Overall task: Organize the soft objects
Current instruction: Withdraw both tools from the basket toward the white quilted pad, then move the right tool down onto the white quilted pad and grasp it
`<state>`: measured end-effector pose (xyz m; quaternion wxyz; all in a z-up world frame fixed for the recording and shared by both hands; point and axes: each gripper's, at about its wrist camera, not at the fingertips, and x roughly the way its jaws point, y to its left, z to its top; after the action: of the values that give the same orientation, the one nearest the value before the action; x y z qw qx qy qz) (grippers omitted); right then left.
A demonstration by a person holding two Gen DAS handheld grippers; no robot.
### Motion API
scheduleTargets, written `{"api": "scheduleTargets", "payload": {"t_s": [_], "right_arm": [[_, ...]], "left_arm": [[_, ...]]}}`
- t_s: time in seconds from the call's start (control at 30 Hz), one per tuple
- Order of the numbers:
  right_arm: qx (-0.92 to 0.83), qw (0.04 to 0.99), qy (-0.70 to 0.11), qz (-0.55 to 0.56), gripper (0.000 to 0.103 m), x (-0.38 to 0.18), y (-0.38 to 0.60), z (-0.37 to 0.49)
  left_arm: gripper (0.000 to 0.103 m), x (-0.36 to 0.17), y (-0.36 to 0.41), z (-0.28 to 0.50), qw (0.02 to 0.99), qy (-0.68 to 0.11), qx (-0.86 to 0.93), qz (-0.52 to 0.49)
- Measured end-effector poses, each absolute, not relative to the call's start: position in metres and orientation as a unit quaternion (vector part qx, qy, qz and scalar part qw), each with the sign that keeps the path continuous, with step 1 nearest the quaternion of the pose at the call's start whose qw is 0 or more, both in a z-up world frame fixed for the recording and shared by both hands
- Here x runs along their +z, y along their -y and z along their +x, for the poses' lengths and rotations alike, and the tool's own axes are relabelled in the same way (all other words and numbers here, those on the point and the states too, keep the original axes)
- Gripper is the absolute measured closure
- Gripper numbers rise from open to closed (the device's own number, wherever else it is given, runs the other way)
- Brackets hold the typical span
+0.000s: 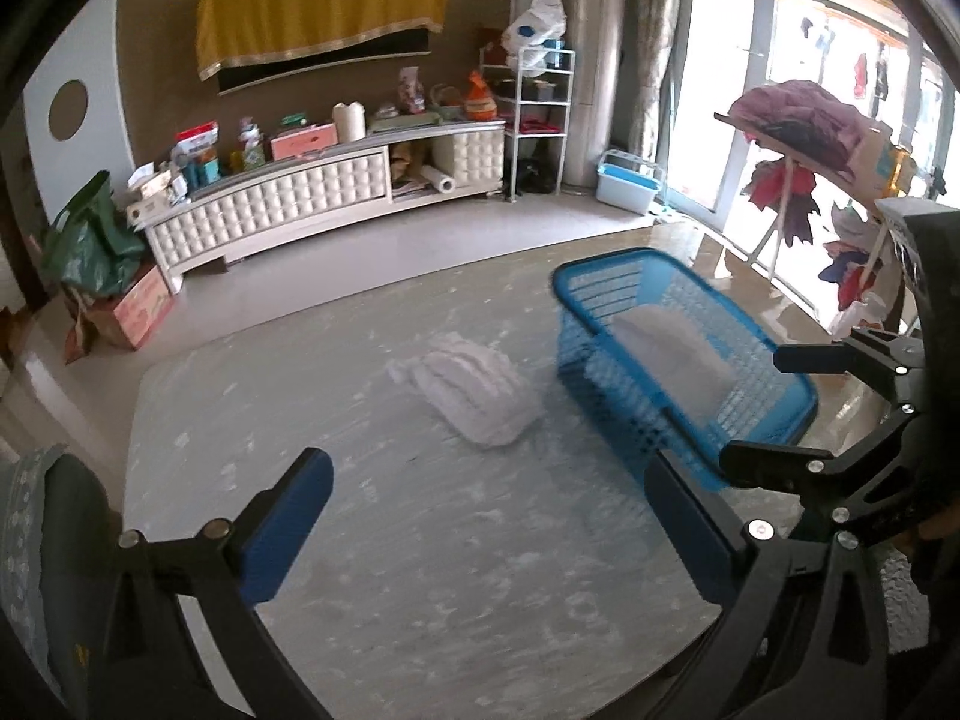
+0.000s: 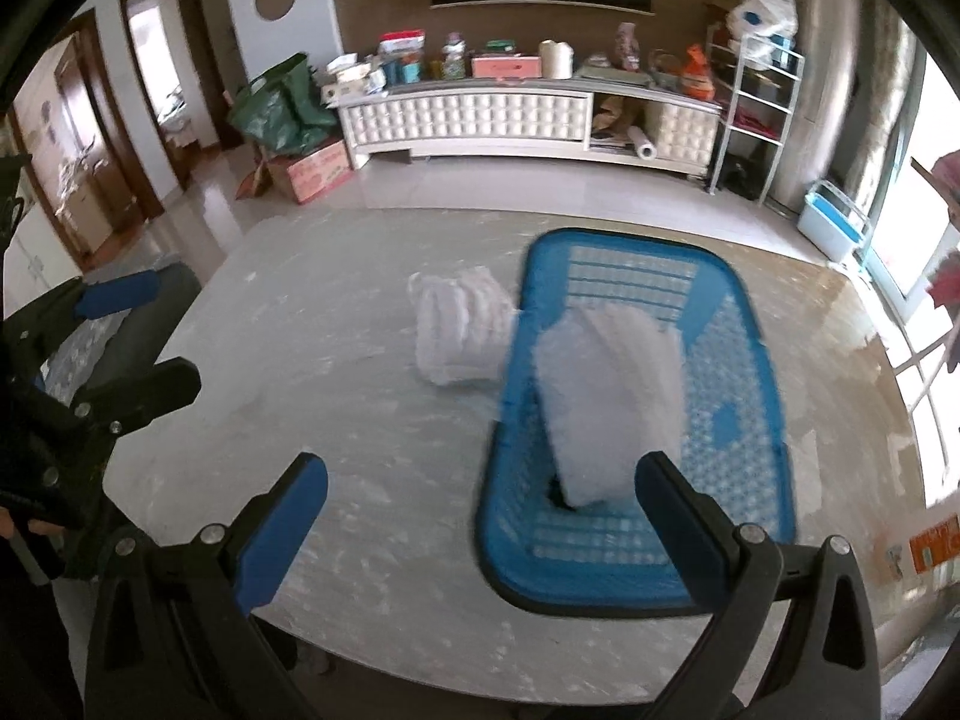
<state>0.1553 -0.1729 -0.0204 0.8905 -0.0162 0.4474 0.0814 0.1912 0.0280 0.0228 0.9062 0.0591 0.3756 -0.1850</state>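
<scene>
One white padded soft bundle lies on the grey marbled table, just left of a blue plastic basket. Inside the basket, a second white bundle leans tilted. My left gripper hovers over the table's near left part, open, with nothing between its blue pads. Over the basket's near end, my right gripper is also open and holds nothing.
Beyond the table is bare floor, then a long white cabinet crowded with small items. A green bag on a cardboard box, a metal shelf, a blue-white bin and a clothes rack by the glass doors ring the room.
</scene>
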Motion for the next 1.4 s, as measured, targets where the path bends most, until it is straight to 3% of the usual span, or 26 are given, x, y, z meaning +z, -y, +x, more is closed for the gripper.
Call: {"api": "scheduleTargets", "payload": {"t_s": [0.67,1.4], "right_arm": [[0.114,0.875,-0.466,-0.067,0.0,-0.058,0.112,0.224],[0.045,0.853,-0.518,-0.046,0.0,-0.117,0.104,0.297]], "left_arm": [[0.0,-0.037,-0.116,0.241,0.895,-0.427,-0.131,0.005],[0.0,-0.115,-0.137,0.318,0.87,-0.471,-0.139,-0.032]]}}
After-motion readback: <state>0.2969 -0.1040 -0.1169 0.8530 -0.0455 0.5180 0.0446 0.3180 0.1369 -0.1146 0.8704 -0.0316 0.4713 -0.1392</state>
